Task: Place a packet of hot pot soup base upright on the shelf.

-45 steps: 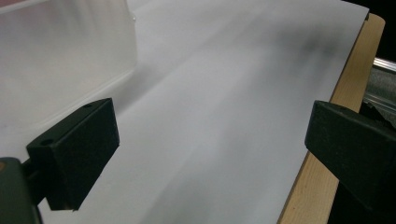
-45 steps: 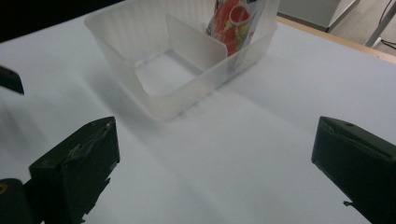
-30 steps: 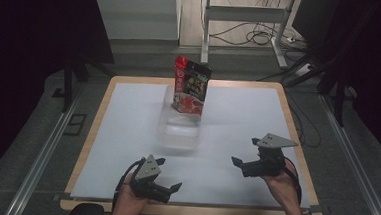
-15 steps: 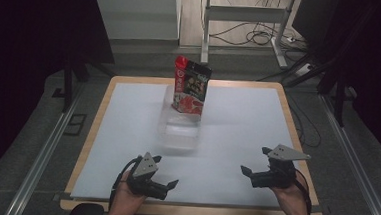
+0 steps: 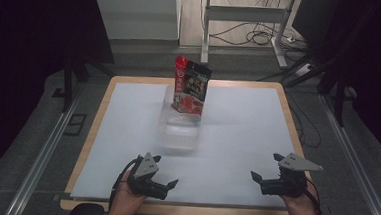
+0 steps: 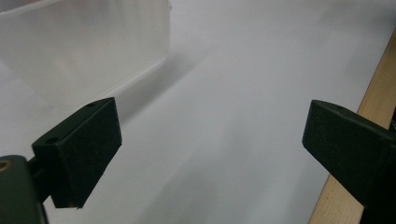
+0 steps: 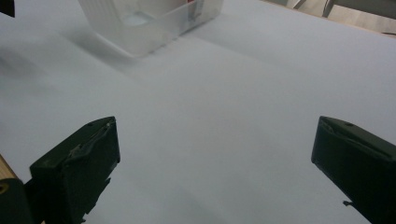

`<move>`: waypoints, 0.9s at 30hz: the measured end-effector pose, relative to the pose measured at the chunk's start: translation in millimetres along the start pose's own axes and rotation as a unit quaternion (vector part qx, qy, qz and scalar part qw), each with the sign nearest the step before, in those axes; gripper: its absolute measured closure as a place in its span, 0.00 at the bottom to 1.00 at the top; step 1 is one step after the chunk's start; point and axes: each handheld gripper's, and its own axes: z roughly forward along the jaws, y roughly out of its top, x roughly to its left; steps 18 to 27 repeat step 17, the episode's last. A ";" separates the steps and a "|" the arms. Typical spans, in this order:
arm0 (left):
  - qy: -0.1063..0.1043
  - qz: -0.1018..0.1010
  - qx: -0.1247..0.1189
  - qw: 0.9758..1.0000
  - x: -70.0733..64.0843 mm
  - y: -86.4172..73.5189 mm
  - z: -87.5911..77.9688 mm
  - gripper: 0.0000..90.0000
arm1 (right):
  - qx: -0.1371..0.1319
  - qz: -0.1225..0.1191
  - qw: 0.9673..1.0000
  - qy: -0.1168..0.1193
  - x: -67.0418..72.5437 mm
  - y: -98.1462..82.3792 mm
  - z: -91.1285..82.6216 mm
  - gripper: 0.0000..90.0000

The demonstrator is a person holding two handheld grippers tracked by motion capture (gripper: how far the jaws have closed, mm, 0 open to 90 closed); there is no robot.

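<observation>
A red and black snack bag (image 5: pixel 191 85) stands upright in the far end of a clear plastic container (image 5: pixel 179 129) at the middle of the white mat. My left gripper (image 5: pixel 165 171) rests low near the front edge, left of centre, open with nothing between its jaws. My right gripper (image 5: pixel 266 166) is near the front right, also open and holding nothing. In the left gripper view the container (image 6: pixel 84 56) lies ahead at the upper left, beyond the left gripper (image 6: pixel 212 154). The right gripper view has the container (image 7: pixel 149 23) at the top, far past the right gripper (image 7: pixel 215 163).
The white mat (image 5: pixel 242 125) covers a wooden-rimmed table (image 5: pixel 94 126). Its wooden edge (image 6: pixel 373 102) runs close beside my left gripper's jaw. Beyond the table are a desk frame and cables (image 5: pixel 258 36) on the floor; metal rails (image 5: pixel 45 153) flank both sides.
Both grippers have drawn back toward the front edge of the table, the right one farther and lower. The bag and container have stayed put.
</observation>
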 end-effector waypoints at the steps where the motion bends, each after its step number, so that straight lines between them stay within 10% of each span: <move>1: 0.000 0.001 0.001 1.000 -0.1 -0.1 0.1 0.05 | 0.001 0.001 1.000 -0.002 -0.6 -1.9 -0.5 0.01; 27: 0.003 0.012 0.006 1.000 -2.4 -0.3 3.3 0.04 | 0.036 0.022 0.999 -0.013 -12.5 -21.5 1.6 0.01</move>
